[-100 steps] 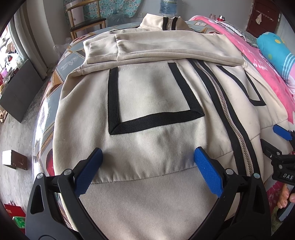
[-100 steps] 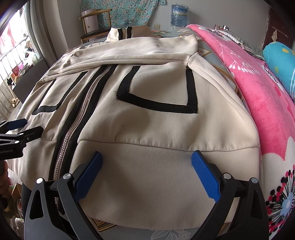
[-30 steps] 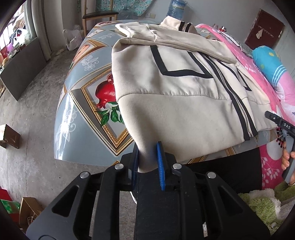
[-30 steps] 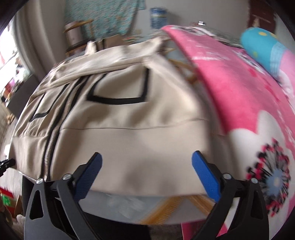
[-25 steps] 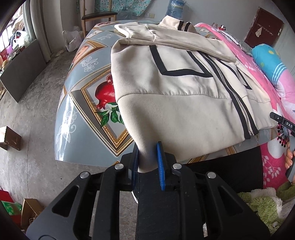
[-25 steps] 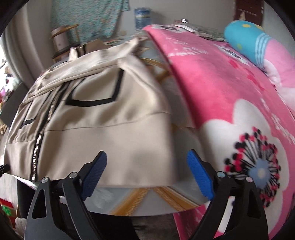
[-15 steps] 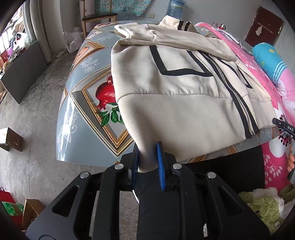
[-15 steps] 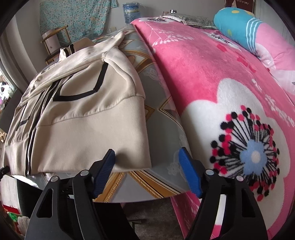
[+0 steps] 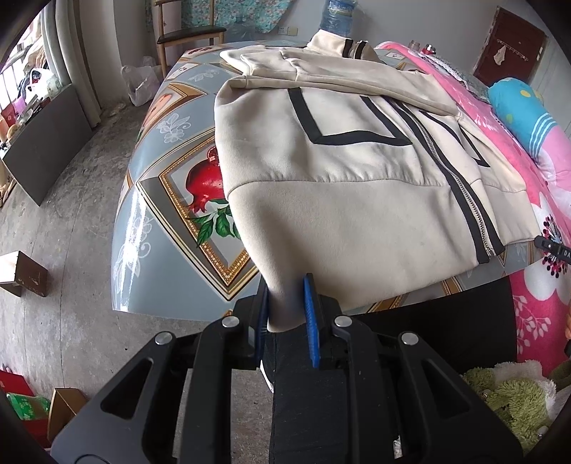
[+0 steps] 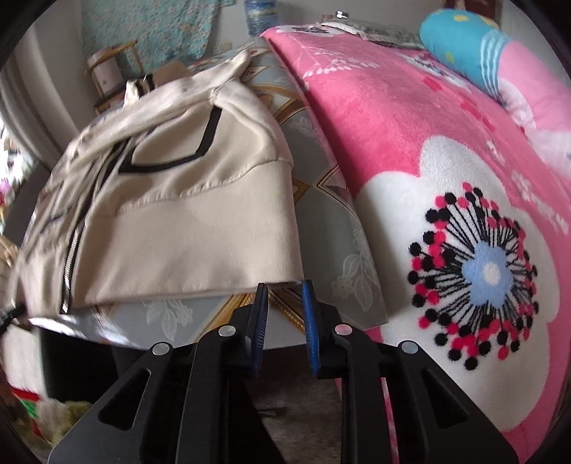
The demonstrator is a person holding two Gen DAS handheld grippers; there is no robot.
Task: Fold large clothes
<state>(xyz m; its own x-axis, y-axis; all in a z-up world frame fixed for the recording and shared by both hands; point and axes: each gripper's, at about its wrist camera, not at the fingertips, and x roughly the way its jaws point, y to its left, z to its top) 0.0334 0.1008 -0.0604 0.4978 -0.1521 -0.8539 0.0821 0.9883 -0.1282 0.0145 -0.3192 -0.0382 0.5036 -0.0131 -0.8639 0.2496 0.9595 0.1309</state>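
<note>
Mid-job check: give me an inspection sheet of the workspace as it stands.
Surface: table with a grey fruit-print cloth.
Job's things: cream jacket lies zipped, front up, hem toward the cameras.
Clutter: pink blanket beside the jacket; blue pillow.
Grippers: left gripper clamps one hem corner; right gripper is closing at the other corner, hem edge at its fingertips, grip unclear.
Cables: nothing seen.
Surroundings: wooden chair, water bottle, concrete floor.

Bright daylight, fisheye-warped edges, right view motion-blurred leftward.
</note>
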